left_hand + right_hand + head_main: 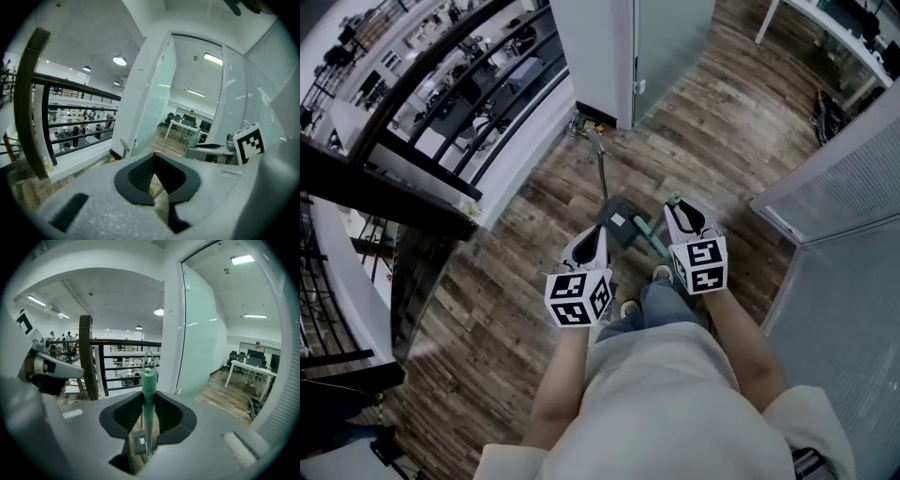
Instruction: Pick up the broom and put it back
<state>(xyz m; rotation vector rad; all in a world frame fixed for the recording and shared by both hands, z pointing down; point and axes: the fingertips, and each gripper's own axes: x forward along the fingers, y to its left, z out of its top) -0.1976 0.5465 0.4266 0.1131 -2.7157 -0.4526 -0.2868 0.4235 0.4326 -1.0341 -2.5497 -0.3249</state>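
Right hand-held gripper (684,212): is being held closed on the green handle of the broom (148,380).
Left hand-held gripper (154,161): is being held with its jaws together, nothing gripped.
Broom: is being held nearly upright over the wooden floor (534,281), its lower end just beside the grey dustpan (623,225), between both grippers.

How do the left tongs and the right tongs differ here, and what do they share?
The right tongs are shut on the green broom handle; the left tongs have their tips together with nothing clearly between them. In the head view the right tongs reach slightly further ahead than the left tongs. Both are white and point forward over the wood floor.
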